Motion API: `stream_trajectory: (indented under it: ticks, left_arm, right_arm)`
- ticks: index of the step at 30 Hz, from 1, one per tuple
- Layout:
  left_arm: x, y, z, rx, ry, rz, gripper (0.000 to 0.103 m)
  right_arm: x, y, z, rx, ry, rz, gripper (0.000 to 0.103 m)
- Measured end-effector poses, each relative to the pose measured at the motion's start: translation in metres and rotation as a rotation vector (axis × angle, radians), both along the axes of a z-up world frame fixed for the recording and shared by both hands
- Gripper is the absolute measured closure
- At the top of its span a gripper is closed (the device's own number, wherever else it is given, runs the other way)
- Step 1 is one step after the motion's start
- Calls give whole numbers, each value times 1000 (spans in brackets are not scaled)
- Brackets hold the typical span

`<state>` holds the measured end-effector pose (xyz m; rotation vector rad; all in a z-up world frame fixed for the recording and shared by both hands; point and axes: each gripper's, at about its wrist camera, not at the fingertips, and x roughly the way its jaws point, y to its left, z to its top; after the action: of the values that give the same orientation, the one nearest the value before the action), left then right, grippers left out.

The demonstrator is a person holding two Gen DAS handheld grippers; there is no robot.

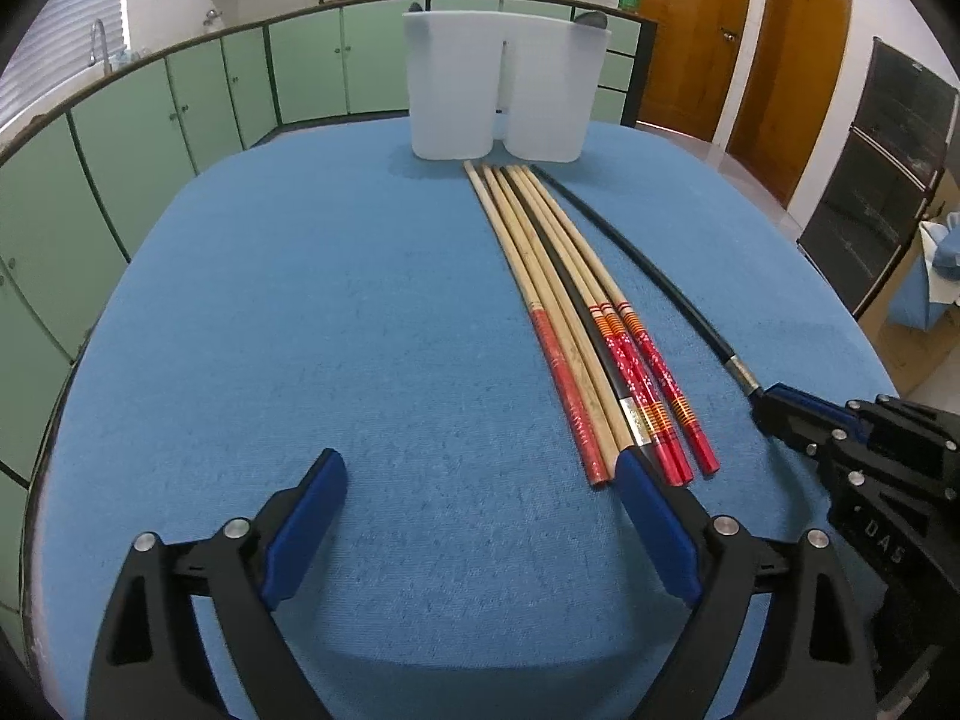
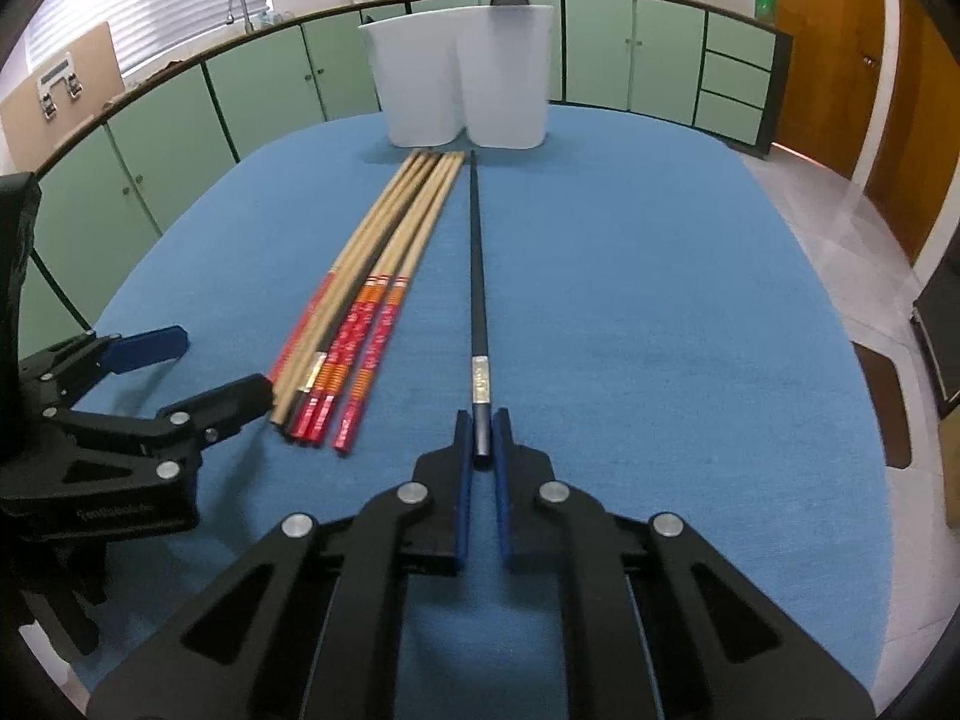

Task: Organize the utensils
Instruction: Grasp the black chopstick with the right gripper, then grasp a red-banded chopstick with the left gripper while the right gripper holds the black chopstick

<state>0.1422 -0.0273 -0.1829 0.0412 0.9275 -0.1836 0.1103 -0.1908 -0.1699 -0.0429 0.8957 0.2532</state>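
Right hand-held gripper (image 2: 483,432): pinched tight on the black chopstick (image 2: 477,276) (its near end).
Left hand-held gripper (image 1: 480,480): wide open, holding nothing.
Chopstick bunch (image 1: 576,324): touching its right finger.

Raised letters "DAS" stand on the black body of the right gripper (image 1: 757,405), at the left wrist view's lower right. Lettering on the left gripper (image 2: 223,369) is blurred.

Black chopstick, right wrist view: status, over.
Right gripper shut on black chopstick. Left gripper open, empty, beside chopstick bundle. White holder ahead, path clear.
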Motion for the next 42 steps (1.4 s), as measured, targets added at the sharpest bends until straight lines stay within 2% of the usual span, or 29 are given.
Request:
stream_trajectory:
  ticks: [7, 18, 20, 23, 25, 28, 35, 39, 42]
  left_arm:
    - [-1, 9, -2, 37, -1, 32, 10]
    - [-6, 16, 0, 55, -4, 54, 13]
    - [-5, 15, 0, 50, -6, 52, 17]
    - [-4, 11, 1, 44, -14, 35, 29]
    - [-5, 6, 2, 34, -21, 18, 45]
    - [-6, 0, 3, 27, -29, 1, 58]
    - [-1, -5, 3, 16, -25, 7, 59]
    - [1, -10, 3, 0, -29, -11, 82]
    - [3, -9, 2, -23, -27, -5, 96]
  right_arm:
    - [-1, -4, -1, 7, 1, -3, 97]
    - [-2, -6, -1, 5, 0, 0, 96]
    - [-2, -4, -1, -1, -3, 1, 96]
    - [-1, -3, -1, -3, -1, 3, 95]
    - [-1, -3, -1, -4, -1, 3, 96]
    - [-1, -3, -2, -6, -3, 3, 96]
    - [-2, -3, -2, -1, -3, 3, 96]
    - [-2, -3, -2, 4, 0, 2, 96]
    - [-2, -4, -2, 10, 0, 1, 97]
